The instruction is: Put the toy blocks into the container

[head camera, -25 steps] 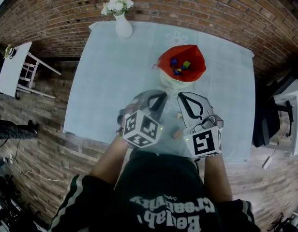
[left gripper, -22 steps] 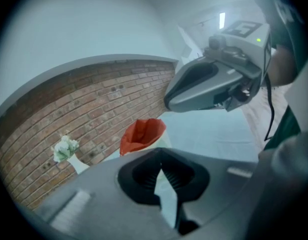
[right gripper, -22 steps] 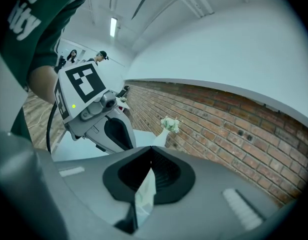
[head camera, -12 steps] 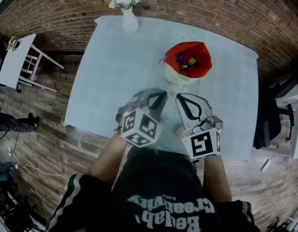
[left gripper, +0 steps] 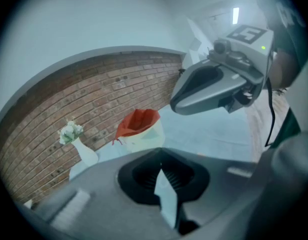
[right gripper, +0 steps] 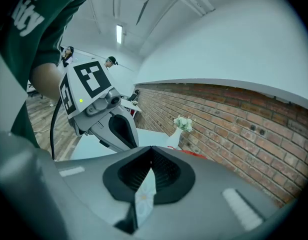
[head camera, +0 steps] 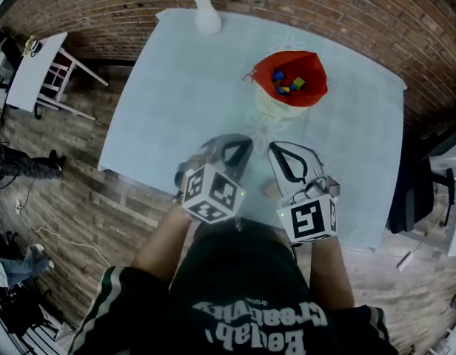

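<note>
The person is holding the left gripper and the right gripper side by side over the table's near edge, both clenched shut on nothing (jaws meeting tip to tip). Coloured toy blocks are sitting in the red-lined container ahead of the right gripper's tips. One wooden block is lying between the two grippers.
</note>
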Action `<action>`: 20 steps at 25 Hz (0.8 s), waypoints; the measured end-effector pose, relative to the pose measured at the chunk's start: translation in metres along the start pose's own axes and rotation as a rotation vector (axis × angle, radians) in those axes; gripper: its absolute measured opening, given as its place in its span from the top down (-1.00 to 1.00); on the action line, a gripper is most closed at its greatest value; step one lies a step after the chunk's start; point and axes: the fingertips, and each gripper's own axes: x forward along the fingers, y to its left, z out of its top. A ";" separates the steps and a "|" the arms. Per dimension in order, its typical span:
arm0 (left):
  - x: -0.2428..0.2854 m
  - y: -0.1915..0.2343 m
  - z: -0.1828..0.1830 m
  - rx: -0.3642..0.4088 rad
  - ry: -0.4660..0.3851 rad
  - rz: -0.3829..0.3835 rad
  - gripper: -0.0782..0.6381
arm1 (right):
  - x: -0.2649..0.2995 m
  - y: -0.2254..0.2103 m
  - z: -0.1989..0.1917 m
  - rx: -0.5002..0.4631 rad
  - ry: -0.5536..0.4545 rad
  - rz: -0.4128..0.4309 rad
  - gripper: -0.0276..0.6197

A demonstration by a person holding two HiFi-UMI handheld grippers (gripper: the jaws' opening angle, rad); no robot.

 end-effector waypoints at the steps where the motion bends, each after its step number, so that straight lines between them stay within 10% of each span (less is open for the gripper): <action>1: 0.000 -0.003 -0.002 -0.005 0.010 0.005 0.77 | -0.003 0.002 -0.002 0.000 -0.005 0.009 0.90; 20: 0.019 -0.061 -0.078 -0.058 0.233 -0.080 0.57 | -0.004 0.023 -0.027 0.009 -0.040 0.107 0.90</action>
